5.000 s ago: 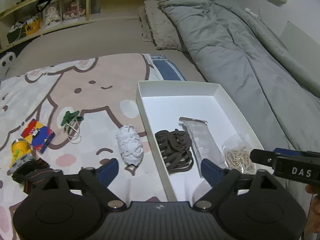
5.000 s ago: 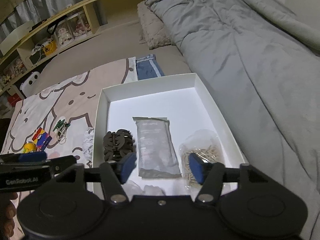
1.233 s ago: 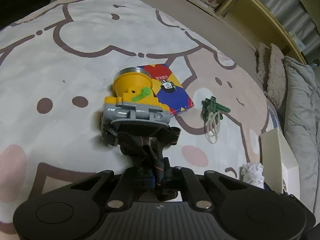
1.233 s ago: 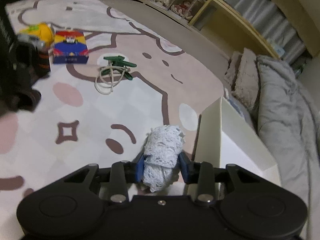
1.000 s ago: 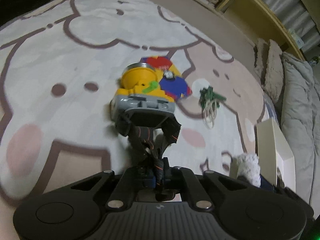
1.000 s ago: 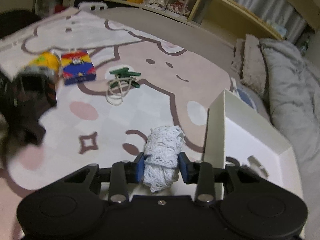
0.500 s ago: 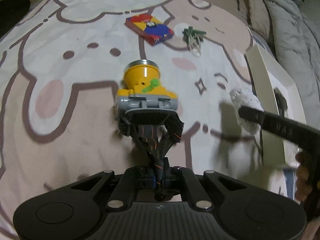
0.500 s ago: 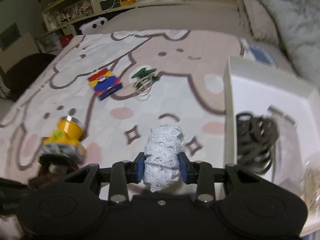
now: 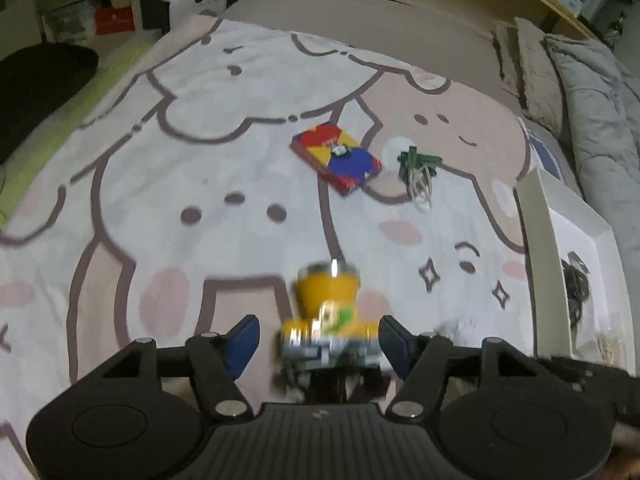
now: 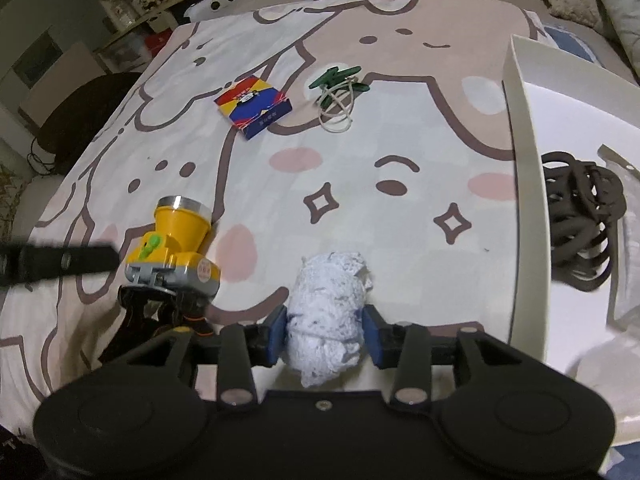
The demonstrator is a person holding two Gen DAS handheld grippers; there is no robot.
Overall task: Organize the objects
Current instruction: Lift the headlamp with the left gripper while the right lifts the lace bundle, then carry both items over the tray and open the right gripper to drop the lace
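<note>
**Two grippers over the cartoon blanket**

In the left wrist view, the left gripper [image 9: 318, 338] has its jaws opening wide. The yellow plastic headlamp with a dark strap [image 9: 327, 312] sits blurry between the blue pads, and neither pad touches it. Farther ahead lie a red, yellow and blue card box [image 9: 335, 158] and green clips with pale rubber bands [image 9: 418, 168]. A white cardboard box [image 9: 538, 248] stands off to the right.

In the right wrist view, the right gripper [image 10: 325, 336] is opening too, and the white lacy cloth roll [image 10: 328, 316] is between its pads, touching both. The headlamp lies to its left, the white box to its right, with a dark brown cord bundle [image 10: 580, 224] inside.
</note>
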